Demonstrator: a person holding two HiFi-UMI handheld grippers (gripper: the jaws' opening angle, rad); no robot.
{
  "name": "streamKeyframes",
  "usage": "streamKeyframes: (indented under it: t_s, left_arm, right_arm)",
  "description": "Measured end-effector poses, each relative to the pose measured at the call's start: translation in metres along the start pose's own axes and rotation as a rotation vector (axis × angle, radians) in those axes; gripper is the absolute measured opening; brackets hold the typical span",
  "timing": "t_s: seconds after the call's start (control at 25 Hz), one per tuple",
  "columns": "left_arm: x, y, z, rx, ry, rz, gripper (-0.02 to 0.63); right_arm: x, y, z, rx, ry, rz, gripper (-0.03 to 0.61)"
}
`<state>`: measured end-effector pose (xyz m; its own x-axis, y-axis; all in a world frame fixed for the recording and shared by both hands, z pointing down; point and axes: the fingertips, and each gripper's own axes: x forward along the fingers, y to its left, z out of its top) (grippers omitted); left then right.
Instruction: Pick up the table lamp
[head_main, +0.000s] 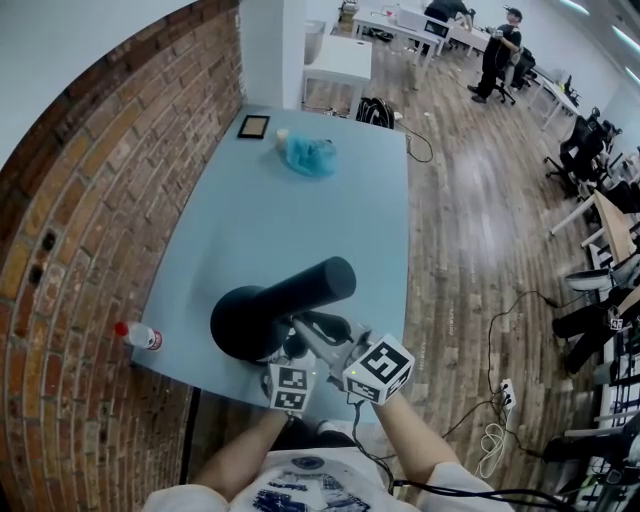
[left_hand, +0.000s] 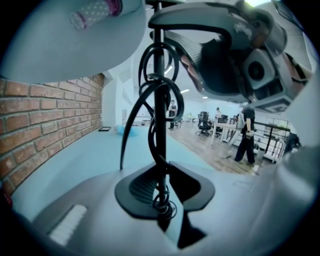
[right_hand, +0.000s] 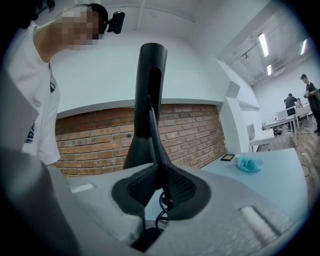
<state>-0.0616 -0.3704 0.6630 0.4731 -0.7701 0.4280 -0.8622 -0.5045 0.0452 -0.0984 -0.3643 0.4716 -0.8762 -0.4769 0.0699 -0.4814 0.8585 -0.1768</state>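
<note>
The black table lamp, with its round base (head_main: 240, 322) and cylindrical head (head_main: 310, 284), is over the near edge of the light blue table (head_main: 300, 215). My left gripper (head_main: 292, 347) is shut on the lamp's thin stem (left_hand: 159, 100), around which a black cable coils. The dark pads (left_hand: 142, 187) press on the stem from both sides. My right gripper (head_main: 322, 328) is shut on the lamp's thin arm (right_hand: 159, 165) just below the head (right_hand: 150, 80). Whether the base rests on the table I cannot tell.
A small bottle (head_main: 140, 336) with a red cap stands at the table's near left corner by the brick wall (head_main: 80, 230). A blue bag (head_main: 308, 155) and a dark frame (head_main: 253, 126) lie at the far end. Cables and a power strip (head_main: 503, 400) lie on the floor to the right.
</note>
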Motion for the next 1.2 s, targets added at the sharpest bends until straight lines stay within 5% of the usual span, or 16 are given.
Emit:
streamKeyframes:
  t_s: [1.2]
  left_arm:
    - [-0.023, 0.037, 0.028, 0.044, -0.013, 0.008, 0.066]
  right_arm:
    - [0.031, 0.007, 0.034, -0.018, -0.029, -0.031, 0.041]
